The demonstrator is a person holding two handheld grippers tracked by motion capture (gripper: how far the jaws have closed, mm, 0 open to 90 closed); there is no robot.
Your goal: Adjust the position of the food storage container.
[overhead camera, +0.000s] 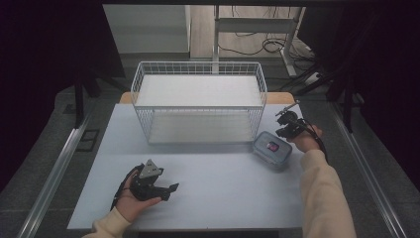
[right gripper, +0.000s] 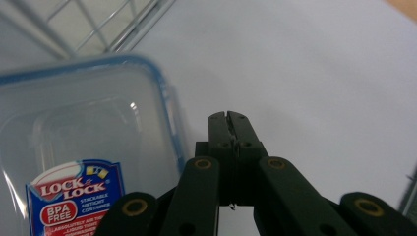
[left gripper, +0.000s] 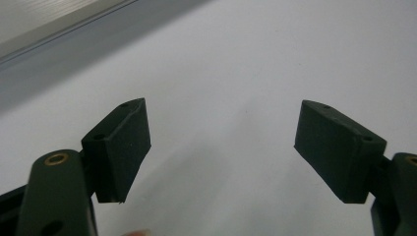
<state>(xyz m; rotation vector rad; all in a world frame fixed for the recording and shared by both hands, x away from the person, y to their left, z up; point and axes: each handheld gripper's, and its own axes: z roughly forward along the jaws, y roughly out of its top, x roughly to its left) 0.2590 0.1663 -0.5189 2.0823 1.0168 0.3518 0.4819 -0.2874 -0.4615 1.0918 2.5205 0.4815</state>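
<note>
A clear plastic container (overhead camera: 271, 148) with a blue-rimmed lid and a red and blue label lies flat on the white table, to the right of a wire basket. My right gripper (overhead camera: 283, 130) is at the container's far right edge. In the right gripper view the container (right gripper: 83, 147) lies to the left, and the right gripper (right gripper: 230, 120) is shut with nothing between its jaws, just beside the lid's rim. My left gripper (overhead camera: 171, 191) rests in a hand near the table's front left. In its own view the left gripper (left gripper: 221, 142) is open over bare table.
A white wire basket (overhead camera: 198, 64) stands at the back middle of the white table (overhead camera: 223, 188); its wires (right gripper: 98, 24) show past the container. Metal rails run along both table sides. Cables and a stand lie on the floor beyond.
</note>
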